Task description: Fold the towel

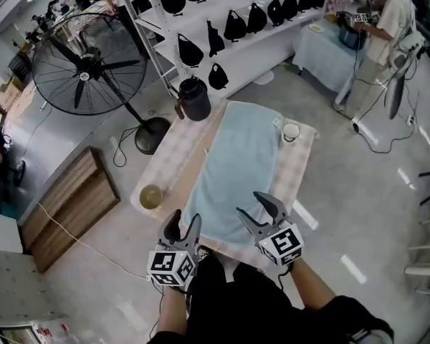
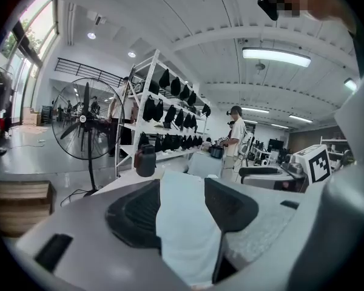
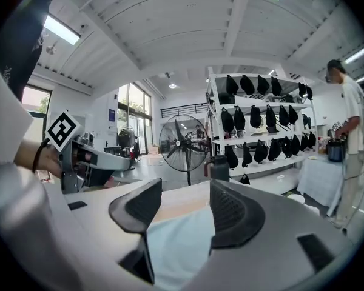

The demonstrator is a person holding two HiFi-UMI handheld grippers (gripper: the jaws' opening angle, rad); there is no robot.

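A pale blue towel [image 1: 236,170] lies flat and lengthwise on the checked table [image 1: 173,165], reaching from the near edge to the far edge. My left gripper [image 1: 183,226] hovers open over the towel's near left corner. My right gripper [image 1: 259,208] hangs open above the near right part of the towel. Neither holds anything. In the left gripper view the towel [image 2: 185,223] shows between the open jaws. The right gripper view also has the towel [image 3: 176,244] showing between its spread jaws.
A dark jug [image 1: 194,98] stands at the table's far left corner, a white cup [image 1: 291,131] at the far right, and a small bowl [image 1: 151,196] at the left edge. A floor fan [image 1: 89,64], a wooden crate [image 1: 68,206] and a rack of black bags [image 1: 233,24] stand beyond. A person [image 1: 387,27] stands at a far table.
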